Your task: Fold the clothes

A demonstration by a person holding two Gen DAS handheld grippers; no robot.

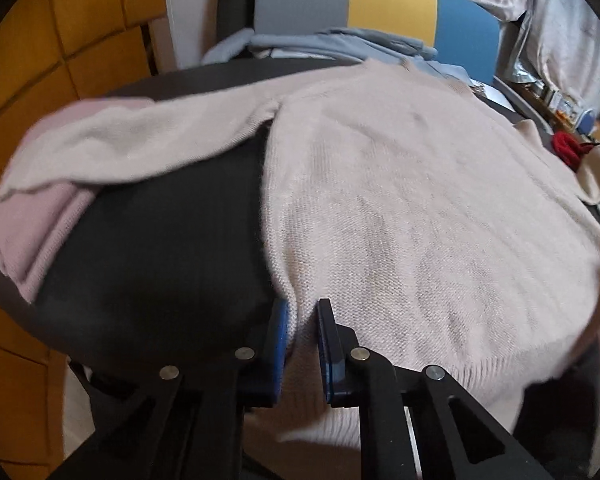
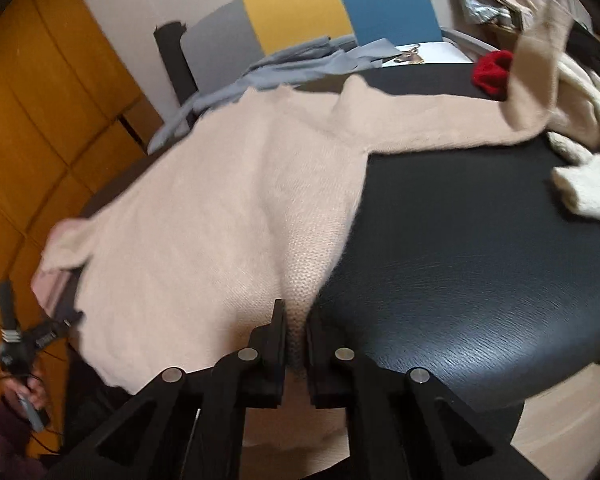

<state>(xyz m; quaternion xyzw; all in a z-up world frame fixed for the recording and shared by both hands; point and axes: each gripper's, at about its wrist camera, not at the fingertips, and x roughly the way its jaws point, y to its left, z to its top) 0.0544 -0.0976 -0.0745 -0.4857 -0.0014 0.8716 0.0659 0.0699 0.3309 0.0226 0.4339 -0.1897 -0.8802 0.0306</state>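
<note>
- Your left gripper (image 1: 303,344) was clamped on the near hem of the pink sweater (image 1: 400,208).
- Your right gripper (image 2: 296,354) pinched the same hem.
- The sweater lay spread on a black table (image 2: 460,260).
- No words could be read; the far things were blurry.
- A gray, yellow and blue chair (image 2: 308,12) stood behind.

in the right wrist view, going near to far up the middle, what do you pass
right gripper fingers pinching the hem → beige sweater spread on the black table → grey garment at the far edge → chair back in grey, yellow and blue
</note>
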